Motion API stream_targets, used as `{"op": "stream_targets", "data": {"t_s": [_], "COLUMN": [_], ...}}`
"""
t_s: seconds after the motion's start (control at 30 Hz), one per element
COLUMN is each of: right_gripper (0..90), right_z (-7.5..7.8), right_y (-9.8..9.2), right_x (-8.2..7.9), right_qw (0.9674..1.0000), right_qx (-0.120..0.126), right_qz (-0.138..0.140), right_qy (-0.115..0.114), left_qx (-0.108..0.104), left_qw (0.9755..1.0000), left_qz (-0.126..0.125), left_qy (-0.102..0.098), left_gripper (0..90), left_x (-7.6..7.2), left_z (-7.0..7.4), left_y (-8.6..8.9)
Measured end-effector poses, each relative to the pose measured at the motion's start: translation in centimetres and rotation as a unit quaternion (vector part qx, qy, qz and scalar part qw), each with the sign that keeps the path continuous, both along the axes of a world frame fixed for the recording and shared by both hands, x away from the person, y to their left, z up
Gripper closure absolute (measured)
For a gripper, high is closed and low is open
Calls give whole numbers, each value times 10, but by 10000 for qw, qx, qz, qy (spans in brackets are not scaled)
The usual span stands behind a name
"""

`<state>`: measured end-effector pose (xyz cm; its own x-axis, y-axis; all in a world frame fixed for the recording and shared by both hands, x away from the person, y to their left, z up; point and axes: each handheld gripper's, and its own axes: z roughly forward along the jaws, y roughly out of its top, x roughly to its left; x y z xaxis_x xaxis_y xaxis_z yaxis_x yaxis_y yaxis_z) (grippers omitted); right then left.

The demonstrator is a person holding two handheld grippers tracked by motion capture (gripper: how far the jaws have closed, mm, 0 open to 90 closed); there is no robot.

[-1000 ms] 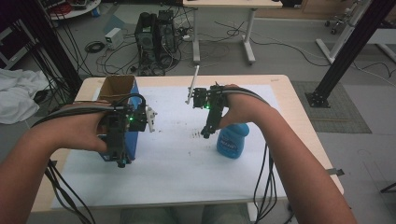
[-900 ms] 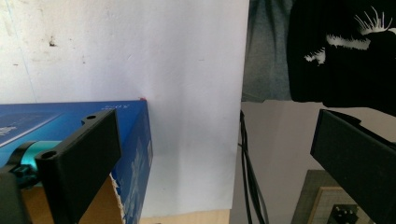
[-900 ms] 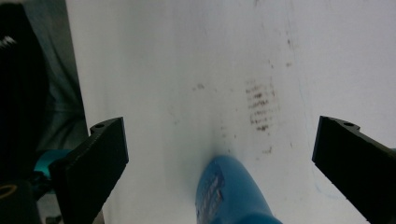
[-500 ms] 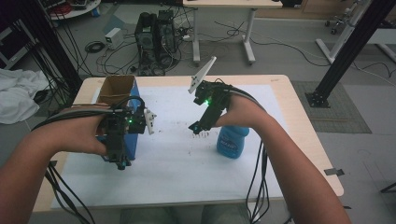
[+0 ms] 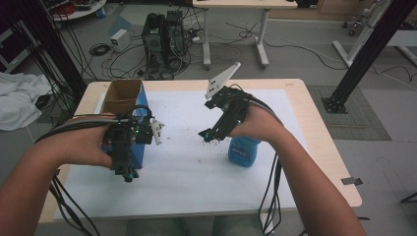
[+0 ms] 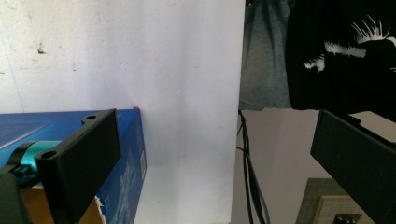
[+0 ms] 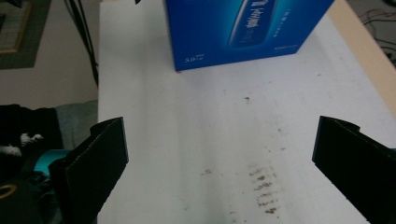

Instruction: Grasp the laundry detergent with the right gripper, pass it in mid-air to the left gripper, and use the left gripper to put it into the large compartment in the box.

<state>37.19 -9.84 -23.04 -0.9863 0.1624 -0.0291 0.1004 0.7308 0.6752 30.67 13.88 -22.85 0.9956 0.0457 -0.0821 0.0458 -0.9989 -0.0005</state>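
A blue carton (image 5: 141, 104) with an open cardboard top stands on the left of the white sheet (image 5: 187, 167). My left gripper (image 5: 129, 176) hangs in front of the carton's near end and points back toward the person. In the left gripper view the left gripper (image 6: 217, 163) is open, with the carton (image 6: 70, 123) beside its left jaw. My right gripper (image 5: 209, 135) hovers over the middle of the sheet, tilted down to the left. In the right gripper view the right gripper (image 7: 219, 172) is open and empty, facing the carton (image 7: 247, 28). A blue spray bottle (image 5: 244, 151) lies under the right hand.
Dark smudges (image 7: 261, 186) mark the sheet below the right gripper. The wooden table edge (image 5: 324, 147) runs along the right. On the floor beyond are a computer tower (image 5: 164, 37), cables and a desk's legs (image 5: 206, 39). A white cloth (image 5: 17, 103) lies at far left.
My right gripper has turned, its grey plate swinging up and to the right and its jaws pointing further left. The left gripper has stayed put.
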Motion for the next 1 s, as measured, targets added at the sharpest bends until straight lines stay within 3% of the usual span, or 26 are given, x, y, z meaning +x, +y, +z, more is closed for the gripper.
{"op": "stream_targets", "data": {"t_s": [0.1,0.33,0.53,0.57,0.73,1.0], "right_gripper": [25,25,25,25,25,25], "right_z": [2,9,10,8,0,-18], "right_y": [-6,-42,-75,-89,-119,-152], "right_x": [0,0,-5,-9,-18,-31], "right_qw": [9999,9984,9968,9959,9939,9906], "right_qx": [107,397,471,454,452,530], "right_qz": [-53,-394,-618,-749,-982,-1244], "right_qy": [-12,-117,-198,-221,-222,-227], "left_qx": [-14,2,-2,6,-30,1], "left_qw": [10000,10000,9999,10000,9999,9998], "left_qz": [-24,-48,-93,-84,-120,-179], "left_qy": [-38,-26,-63,-38,-45,34], "left_gripper": [18,18,18,18,18,18], "left_x": [0,-2,-3,-3,-2,1], "left_z": [0,1,1,1,-2,-5], "left_y": [-1,-5,-8,-9,-13,-22]}}
